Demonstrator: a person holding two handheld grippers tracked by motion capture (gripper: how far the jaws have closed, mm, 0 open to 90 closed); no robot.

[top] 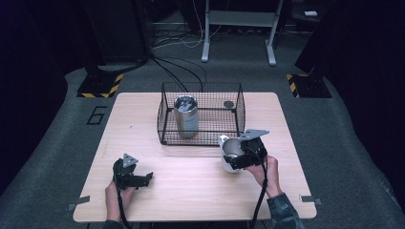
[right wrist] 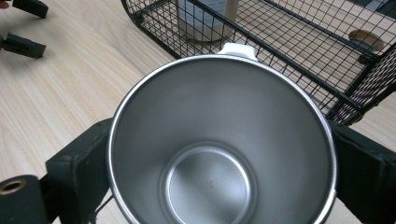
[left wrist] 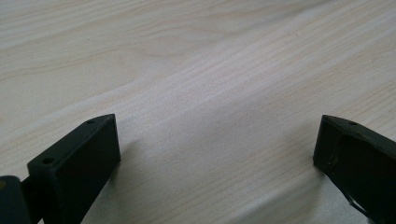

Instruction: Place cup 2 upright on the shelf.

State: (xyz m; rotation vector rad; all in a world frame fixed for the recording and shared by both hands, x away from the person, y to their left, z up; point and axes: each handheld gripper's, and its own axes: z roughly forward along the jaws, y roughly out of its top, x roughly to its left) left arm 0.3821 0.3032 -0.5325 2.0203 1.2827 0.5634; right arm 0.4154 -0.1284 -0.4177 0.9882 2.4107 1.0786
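The right gripper point(top: 244, 153) clamped a cup point(right wrist: 219, 140) by its sides, just near the basket point(top: 200, 114) (a can point(top: 186, 116) stood inside). The left gripper point(top: 135, 179) rested wide open and empty on the surface point(top: 191, 191). The smooth cup could slip, or hit the basket rim.

We count one wooden surface point(top: 191, 191), carrying one black wire basket point(top: 165, 114) near its far edge. We count two metal vessels: one tall steel tumbler point(top: 186, 116) standing inside the basket, and one steel cup point(top: 231, 149) with a white outside, by the basket's near right corner. One small round disc point(top: 229, 104) lies in the basket's far right corner. We count two grippers, the left gripper point(top: 149, 177) and the right gripper point(top: 237, 160), each with two black fingers point(left wrist: 81, 163), four in all.
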